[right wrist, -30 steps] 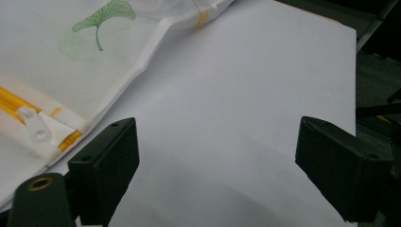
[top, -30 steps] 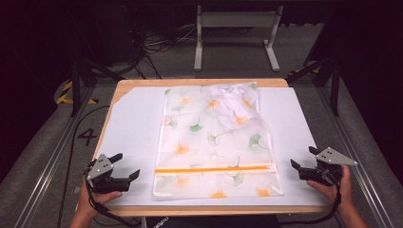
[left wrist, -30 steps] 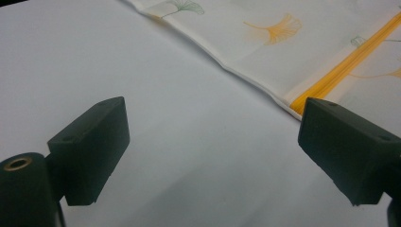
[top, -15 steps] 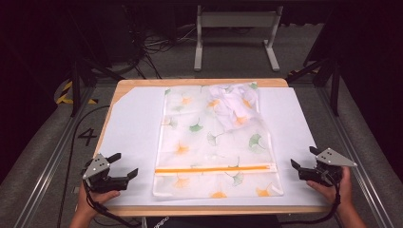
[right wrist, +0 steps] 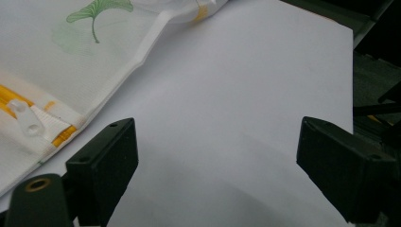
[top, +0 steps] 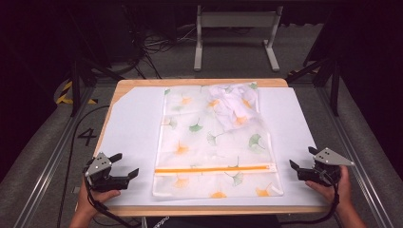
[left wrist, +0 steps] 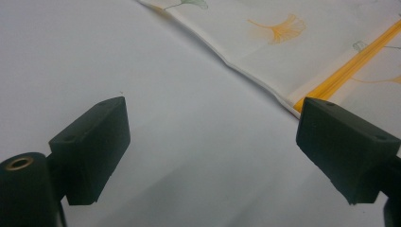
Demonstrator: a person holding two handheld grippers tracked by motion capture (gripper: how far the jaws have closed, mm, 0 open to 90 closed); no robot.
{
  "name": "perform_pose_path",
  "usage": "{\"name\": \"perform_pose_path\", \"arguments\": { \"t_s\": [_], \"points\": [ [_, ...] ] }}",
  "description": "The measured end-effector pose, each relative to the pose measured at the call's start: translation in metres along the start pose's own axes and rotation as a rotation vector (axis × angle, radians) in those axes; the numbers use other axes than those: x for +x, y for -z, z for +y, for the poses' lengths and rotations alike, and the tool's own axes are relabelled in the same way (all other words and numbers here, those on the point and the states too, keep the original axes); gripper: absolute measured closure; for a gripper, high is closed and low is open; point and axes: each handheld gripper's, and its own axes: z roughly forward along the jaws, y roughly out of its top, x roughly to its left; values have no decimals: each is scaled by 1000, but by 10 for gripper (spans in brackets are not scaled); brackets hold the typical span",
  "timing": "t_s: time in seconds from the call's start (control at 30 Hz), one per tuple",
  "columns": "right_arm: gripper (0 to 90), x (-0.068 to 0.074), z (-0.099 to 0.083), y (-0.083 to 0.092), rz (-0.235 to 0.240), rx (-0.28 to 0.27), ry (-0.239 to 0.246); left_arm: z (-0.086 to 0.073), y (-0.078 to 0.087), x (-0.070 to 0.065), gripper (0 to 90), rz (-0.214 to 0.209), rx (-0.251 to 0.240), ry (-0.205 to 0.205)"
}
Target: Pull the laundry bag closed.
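Observation:
A sheer white mesh bag [top: 214,137] printed with green and orange ginkgo leaves lies flat mid-table, with an orange zipper [top: 214,169] across its near part. A crumpled white cloth [top: 233,107] shows inside at its far right. The white zipper pull [right wrist: 26,118] sits at the zipper's right end. My left gripper [top: 125,167] rests open at the near left, a short way from the bag's left edge [left wrist: 246,71]. At the near right my right gripper [top: 303,159] is open too, nothing between its jaws, just right of the bag.
A white sheet [top: 128,123] covers the wooden table [top: 142,83]. Beyond the table stand a metal frame [top: 235,33] and loose cables [top: 157,42] on the dark floor. Rails [top: 43,175] run along both sides.
My left gripper has drifted slightly toward the near left edge. The bag and the right gripper stay put.

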Motion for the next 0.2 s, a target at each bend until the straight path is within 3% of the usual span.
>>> {"name": "perform_pose_path", "arguments": {
  "t_s": [0.2],
  "points": [
    [135, -1, 0, -2, 4, 16, 1, 1, -1, 1, 115, 0, 11, 2]
  ]
}}
